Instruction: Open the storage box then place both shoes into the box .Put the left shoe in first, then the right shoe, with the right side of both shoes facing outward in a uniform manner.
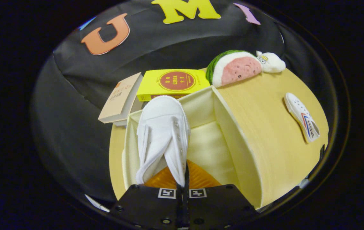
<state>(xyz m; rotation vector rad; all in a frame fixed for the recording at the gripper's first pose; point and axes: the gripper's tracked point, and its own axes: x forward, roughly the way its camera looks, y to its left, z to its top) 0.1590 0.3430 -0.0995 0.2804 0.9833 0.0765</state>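
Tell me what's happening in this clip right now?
A hand-held gripper is shut on the edge of a white shoe near its heel opening, holding it toe-forward over the open storage box. The second shoe lies on its side on the wooden table, off to the right of the box. Beyond the box sit two books and a watermelon plush.

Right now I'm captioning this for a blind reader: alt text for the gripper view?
The tongs are shut on a white shoe, held over an open storage box. A second shoe lies on the table beyond the box.
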